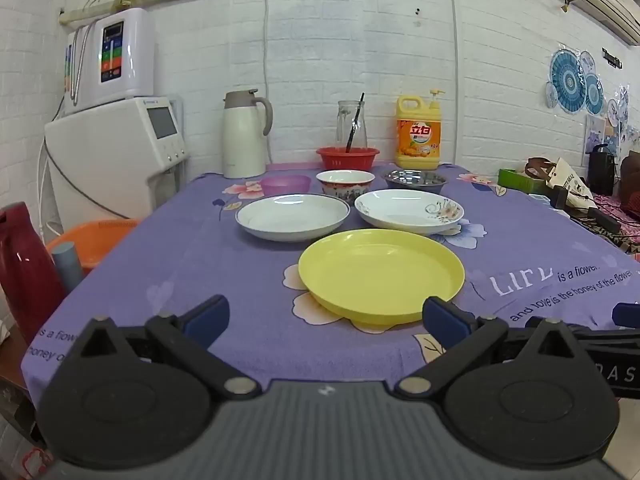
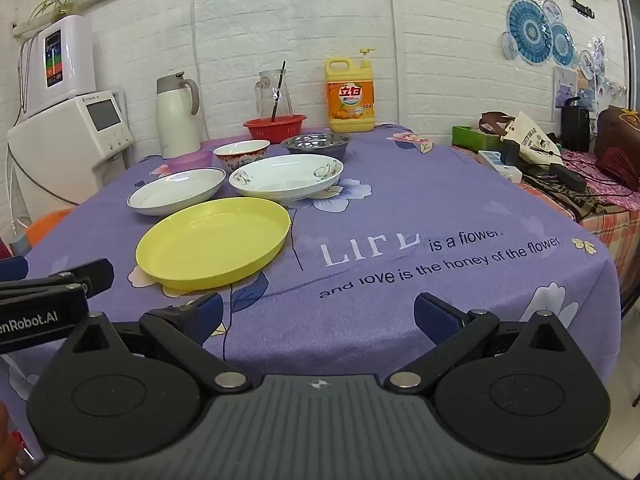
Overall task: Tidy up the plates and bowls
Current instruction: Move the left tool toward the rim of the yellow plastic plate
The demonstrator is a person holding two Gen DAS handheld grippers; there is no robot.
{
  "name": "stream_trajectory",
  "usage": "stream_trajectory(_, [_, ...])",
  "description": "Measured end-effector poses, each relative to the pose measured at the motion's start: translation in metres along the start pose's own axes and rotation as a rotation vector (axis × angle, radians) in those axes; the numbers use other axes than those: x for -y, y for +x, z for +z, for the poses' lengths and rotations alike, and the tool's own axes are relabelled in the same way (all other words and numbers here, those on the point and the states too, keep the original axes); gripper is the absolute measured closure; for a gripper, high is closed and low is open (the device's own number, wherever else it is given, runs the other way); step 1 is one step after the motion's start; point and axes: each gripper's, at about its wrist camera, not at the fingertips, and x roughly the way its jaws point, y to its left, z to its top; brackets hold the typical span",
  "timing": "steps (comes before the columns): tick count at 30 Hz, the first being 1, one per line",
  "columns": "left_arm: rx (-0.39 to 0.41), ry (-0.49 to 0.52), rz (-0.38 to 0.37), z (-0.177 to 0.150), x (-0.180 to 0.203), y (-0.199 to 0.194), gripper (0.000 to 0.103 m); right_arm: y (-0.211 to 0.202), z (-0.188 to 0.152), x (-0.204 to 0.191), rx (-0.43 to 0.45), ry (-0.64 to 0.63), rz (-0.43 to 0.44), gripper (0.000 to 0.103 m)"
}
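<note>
A yellow plate [image 1: 381, 274] [image 2: 214, 242] lies nearest on the purple tablecloth. Behind it lie a white blue-rimmed plate [image 1: 293, 216] [image 2: 177, 191] at left and a white flowered plate [image 1: 409, 210] [image 2: 286, 177] at right. Further back stand a pink plastic bowl [image 1: 285, 185] [image 2: 190, 160], a red-patterned ceramic bowl [image 1: 345, 184] [image 2: 241, 153] and a steel bowl [image 1: 416, 181] [image 2: 315, 145]. My left gripper [image 1: 326, 320] is open and empty just before the yellow plate. My right gripper [image 2: 319, 316] is open and empty over the table's front edge, right of the plate.
A red colander [image 1: 347, 157] [image 2: 274, 127], a glass jug with a straw [image 1: 351, 125], a yellow detergent bottle [image 1: 418, 134] [image 2: 351, 94] and a white thermos [image 1: 243, 135] [image 2: 176, 114] stand along the back. A water dispenser [image 1: 116, 152] stands left. A cluttered side table [image 2: 560, 168] stands right.
</note>
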Motion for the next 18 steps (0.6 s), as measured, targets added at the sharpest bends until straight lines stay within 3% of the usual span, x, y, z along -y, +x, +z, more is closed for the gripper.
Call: stream_trajectory(18, [-0.021, -0.018, -0.001, -0.0033, -0.0028, 0.0046, 0.001, 0.0018, -0.0015, -0.0006, -0.009, 0.000, -0.002, 0.000])
